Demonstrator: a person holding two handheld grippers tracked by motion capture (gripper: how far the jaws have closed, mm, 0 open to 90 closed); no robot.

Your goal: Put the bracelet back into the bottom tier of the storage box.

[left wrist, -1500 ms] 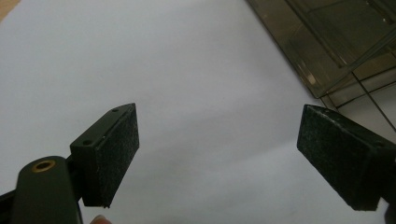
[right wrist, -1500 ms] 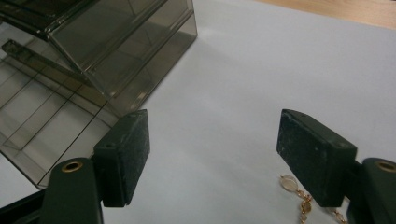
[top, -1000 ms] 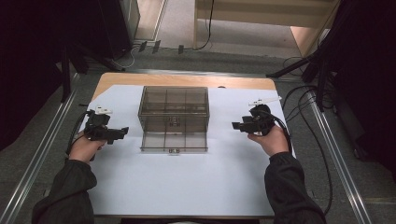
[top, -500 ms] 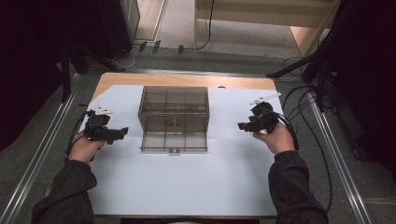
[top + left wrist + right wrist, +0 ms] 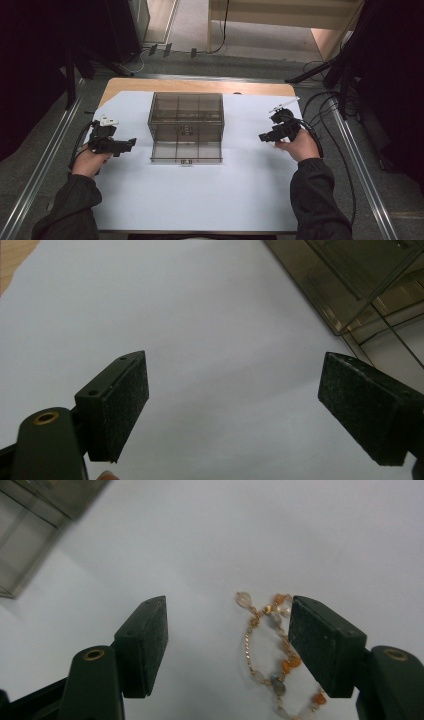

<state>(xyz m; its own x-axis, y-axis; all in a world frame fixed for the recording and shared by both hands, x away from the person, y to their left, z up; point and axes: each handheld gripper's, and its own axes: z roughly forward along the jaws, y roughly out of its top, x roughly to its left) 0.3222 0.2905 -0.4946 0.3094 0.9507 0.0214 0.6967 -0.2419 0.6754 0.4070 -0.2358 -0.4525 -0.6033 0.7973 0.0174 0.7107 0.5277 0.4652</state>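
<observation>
Right tongs [image 5: 227, 647], jaws just widened and spread, are poised over a beaded bracelet [image 5: 272, 650] lying on the white bench [image 5: 200, 200] right of the compartment box [image 5: 186, 127]; nothing is pinched. Left tongs [image 5: 235, 407] are spread, empty. For a sure pick, the chain should be straddled before closing.

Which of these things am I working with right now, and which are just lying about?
In the job:
- gold chain bracelet with orange and clear beads, between the open right claw
- smoky transparent plastic compartment box

Lying about:
- white sheet covering the table
- cables on the floor
</observation>
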